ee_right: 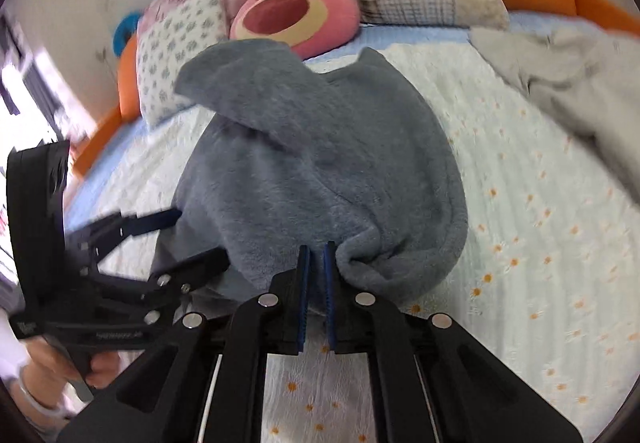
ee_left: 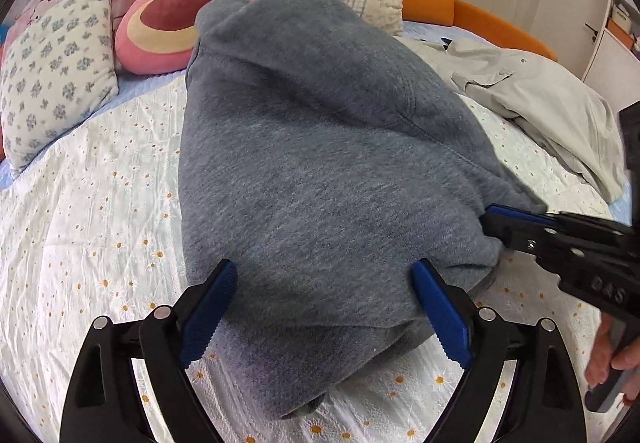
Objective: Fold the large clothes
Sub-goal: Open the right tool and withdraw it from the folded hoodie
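Jaws of the left gripper [ee_left: 324, 307] stand spread wide at the bottom of the left wrist view, straddling the near edge of the gray fleece garment [ee_left: 320, 163], which lies heaped mid-frame on the daisy-print bed cover [ee_left: 88, 223]. At right, the right gripper [ee_left: 490, 217] bites into the garment's side; raised letters on its black body read roughly "DAS". Four cushions line the upper frame, one a pink bear cushion [ee_left: 176, 27]. One pale gray garment [ee_left: 548, 103] lies at upper right.

From the right wrist view, the right gripper [ee_right: 316, 255] is clenched on a bunched fold of the fleece garment [ee_right: 320, 183] at center. At left, the left gripper [ee_right: 200, 239] is spread open against the garment's edge; its label is unreadable.
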The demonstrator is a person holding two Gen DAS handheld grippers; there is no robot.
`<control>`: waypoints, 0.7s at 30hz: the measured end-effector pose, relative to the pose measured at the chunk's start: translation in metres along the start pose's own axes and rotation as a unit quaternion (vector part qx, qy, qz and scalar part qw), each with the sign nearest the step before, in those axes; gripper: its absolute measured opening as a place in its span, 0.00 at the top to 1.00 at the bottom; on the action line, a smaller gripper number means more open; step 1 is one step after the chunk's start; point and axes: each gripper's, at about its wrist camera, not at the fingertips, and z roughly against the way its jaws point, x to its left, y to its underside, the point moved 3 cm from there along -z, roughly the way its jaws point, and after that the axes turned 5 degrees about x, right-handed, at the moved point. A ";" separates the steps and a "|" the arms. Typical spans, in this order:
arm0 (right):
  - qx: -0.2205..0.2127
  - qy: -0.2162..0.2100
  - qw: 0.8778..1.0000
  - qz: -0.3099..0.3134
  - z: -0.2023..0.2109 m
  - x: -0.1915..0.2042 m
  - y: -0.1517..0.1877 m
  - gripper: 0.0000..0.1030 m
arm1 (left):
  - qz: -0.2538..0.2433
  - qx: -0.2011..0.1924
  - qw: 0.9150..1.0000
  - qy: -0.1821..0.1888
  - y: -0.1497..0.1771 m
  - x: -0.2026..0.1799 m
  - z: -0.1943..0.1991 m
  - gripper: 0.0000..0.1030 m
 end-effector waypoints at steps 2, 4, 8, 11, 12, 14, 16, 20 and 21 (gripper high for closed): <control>-0.010 -0.007 1.000 0.005 -0.004 -0.004 0.002 0.94 | 0.002 -0.004 1.000 0.000 -0.001 -0.001 -0.001 0.12; -0.016 -0.011 1.000 0.003 -0.005 -0.006 0.004 0.94 | 0.009 -0.006 1.000 -0.002 -0.004 -0.002 0.002 0.12; -0.021 -0.012 1.000 -0.003 -0.001 -0.008 0.003 0.94 | 0.039 -0.020 0.998 0.035 -0.012 -0.008 0.024 0.12; -0.022 -0.019 1.000 -0.006 -0.001 -0.011 0.003 0.94 | 0.020 -0.036 0.998 0.038 -0.019 -0.027 0.035 0.12; -0.022 -0.017 1.000 -0.005 -0.001 -0.011 0.003 0.94 | 0.008 -0.040 0.999 0.021 -0.020 -0.033 0.033 0.12; -0.021 -0.010 1.000 -0.002 0.001 -0.009 0.003 0.94 | 0.010 -0.030 0.999 0.010 -0.019 -0.036 0.019 0.12; -0.013 -0.008 1.000 0.004 0.004 -0.008 0.001 0.94 | 0.042 -0.033 0.998 0.017 -0.013 -0.029 0.003 0.12; -0.009 0.004 1.000 0.006 0.029 -0.006 -0.016 0.91 | 0.042 -0.068 0.997 -0.005 -0.001 -0.035 0.002 0.12; -0.022 0.028 0.999 0.016 0.041 0.000 -0.026 0.89 | 0.046 -0.076 0.996 -0.011 0.001 -0.036 0.001 0.12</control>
